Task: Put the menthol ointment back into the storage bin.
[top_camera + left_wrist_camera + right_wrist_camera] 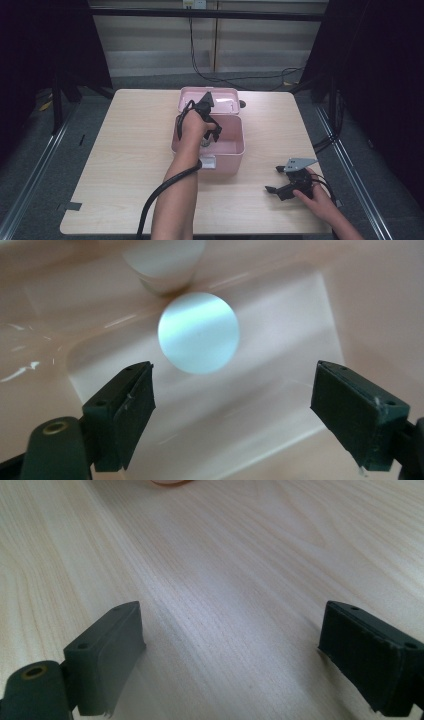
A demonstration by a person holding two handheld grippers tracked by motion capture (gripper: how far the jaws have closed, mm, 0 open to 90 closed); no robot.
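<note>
From above, our left tool (212, 134) is down inside the pink box (235, 150) on the desk (125, 165). Its camera shows jaws apart, disc (198, 333) dropped inside. Right tool (230, 655) idles, open, so packing looks nearly done.

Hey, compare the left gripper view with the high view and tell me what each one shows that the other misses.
The left gripper view alone gives a close look inside the pink plastic box: a pale blue-white round disc lying on its floor, a whitish cylindrical object beyond it, and the left tongs open with nothing between them.

The high view alone takes in the light wooden table, the box's raised lid, and the right tongs open near the table's edge.

Both share the pink box and the left tongs reaching into it.
</note>
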